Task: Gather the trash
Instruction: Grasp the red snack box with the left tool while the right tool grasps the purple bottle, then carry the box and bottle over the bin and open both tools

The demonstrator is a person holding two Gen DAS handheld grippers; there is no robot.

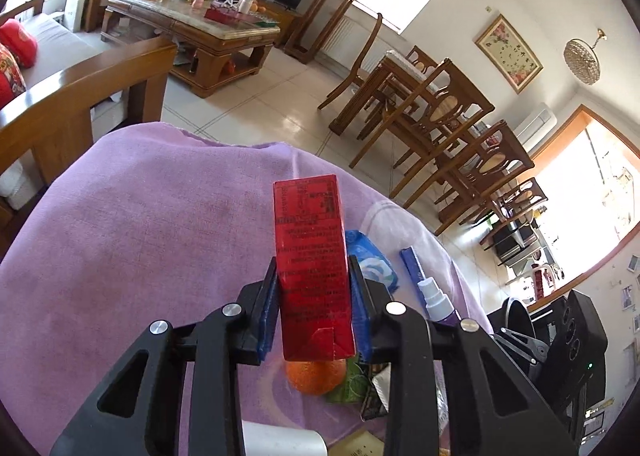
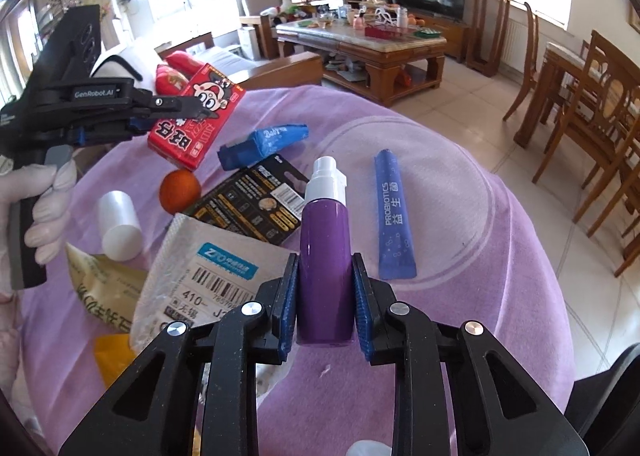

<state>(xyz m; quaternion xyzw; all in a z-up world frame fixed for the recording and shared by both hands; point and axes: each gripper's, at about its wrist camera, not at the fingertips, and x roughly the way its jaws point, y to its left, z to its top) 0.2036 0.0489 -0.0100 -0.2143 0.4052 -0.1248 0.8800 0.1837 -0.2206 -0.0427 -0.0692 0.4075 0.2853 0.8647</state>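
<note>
A: Purple plastic is sitting between the blue pads of the right gripper (image 2: 325, 296). That is the spray bottle (image 2: 324, 256), and the jaws are closing narrowly on its body, pads pressing both sides.

B: And the left gripper (image 1: 314, 296)?

A: It is clamping the red carton (image 1: 312, 264) low on its sides. In the right wrist view the carton is hanging above the lilac tablecloth (image 2: 460, 196), clear of the orange (image 2: 180, 190) beneath it.

B: Which way is each piece lying in its tool?

A: Both are running lengthwise along the fingers, pointing forward. The bottle's white nozzle is leading away from the right hand, and the carton's far end is sticking well out past the left fingertips.

B: So where is the bin?

A: I am not finding one in either view. That is the relation the coming move is turning on, and I cannot tell which hand is nearer to it.

B: What is remaining on the cloth?

A: The blue probiotics sachet (image 2: 394, 220) is lying just right of the bottle. The black card package (image 2: 256, 204), the courier bag (image 2: 208, 276), the white cup (image 2: 119, 226) and the blue wipes pack (image 2: 266, 142) are lying to its left, nearer the left hand.
</note>
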